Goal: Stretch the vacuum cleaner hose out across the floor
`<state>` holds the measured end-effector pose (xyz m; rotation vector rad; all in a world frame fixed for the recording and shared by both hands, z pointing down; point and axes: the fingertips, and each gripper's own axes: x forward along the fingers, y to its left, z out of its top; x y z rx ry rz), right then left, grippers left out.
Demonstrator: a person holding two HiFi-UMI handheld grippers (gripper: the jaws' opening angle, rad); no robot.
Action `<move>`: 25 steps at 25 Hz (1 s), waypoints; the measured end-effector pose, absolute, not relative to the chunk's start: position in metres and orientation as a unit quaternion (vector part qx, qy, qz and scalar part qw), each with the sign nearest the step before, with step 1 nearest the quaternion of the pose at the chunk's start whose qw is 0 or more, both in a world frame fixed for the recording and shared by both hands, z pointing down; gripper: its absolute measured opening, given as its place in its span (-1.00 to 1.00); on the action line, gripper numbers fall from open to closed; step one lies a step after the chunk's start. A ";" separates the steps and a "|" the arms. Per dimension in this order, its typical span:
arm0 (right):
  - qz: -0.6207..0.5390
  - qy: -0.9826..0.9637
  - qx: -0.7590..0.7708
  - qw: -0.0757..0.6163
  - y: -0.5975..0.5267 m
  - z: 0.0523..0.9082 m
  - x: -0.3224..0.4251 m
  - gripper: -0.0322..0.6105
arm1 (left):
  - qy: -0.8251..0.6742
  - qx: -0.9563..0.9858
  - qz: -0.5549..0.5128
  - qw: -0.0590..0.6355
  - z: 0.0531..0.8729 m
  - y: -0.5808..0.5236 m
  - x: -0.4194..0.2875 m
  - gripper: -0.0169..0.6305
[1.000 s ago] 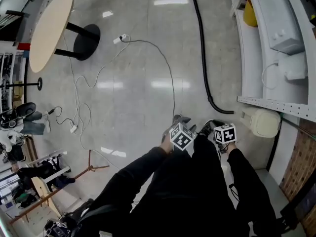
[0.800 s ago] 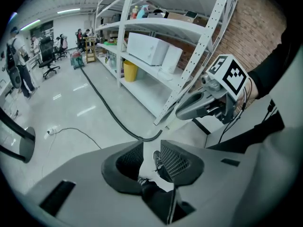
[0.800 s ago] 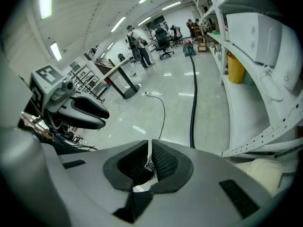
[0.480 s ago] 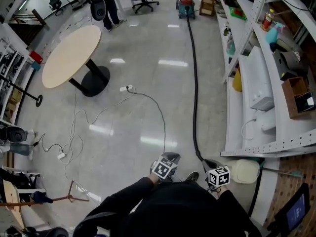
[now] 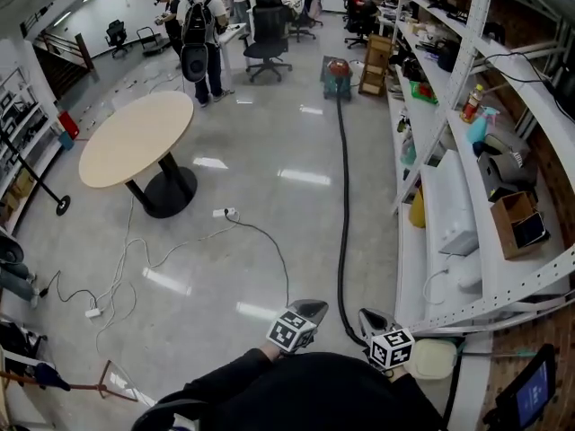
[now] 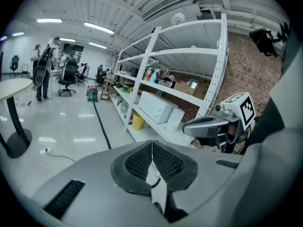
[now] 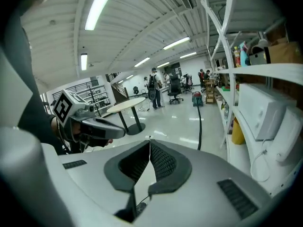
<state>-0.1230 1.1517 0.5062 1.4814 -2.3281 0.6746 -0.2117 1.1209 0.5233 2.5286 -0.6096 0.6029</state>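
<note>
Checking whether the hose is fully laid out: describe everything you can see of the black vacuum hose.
The hose is a long, black, flexible-looking tube lying almost straight on the glossy floor, alongside the shelving. Its far end meets the red vacuum cleaner; its near end bends right and vanishes behind the right tool. Nothing visibly grips it.

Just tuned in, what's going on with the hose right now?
A person holds a gripper in each hand. The left gripper and right gripper are both shut with nothing between the jaws, and both are held up off the floor. The black hose lies free on the floor, running almost straight from the red vacuum along the shelves to near the person. It already looks stretched out.
</note>
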 end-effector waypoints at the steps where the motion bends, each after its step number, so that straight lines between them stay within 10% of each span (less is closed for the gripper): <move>1: 0.217 -0.812 0.523 0.143 1.147 0.494 -0.122 -0.85 | -0.223 0.924 0.221 0.221 0.518 1.118 -0.212 -0.88; 25: 0.206 -0.784 0.570 0.136 1.141 0.493 -0.190 -0.86 | -0.227 0.909 0.211 0.279 0.536 1.108 -0.300 -0.88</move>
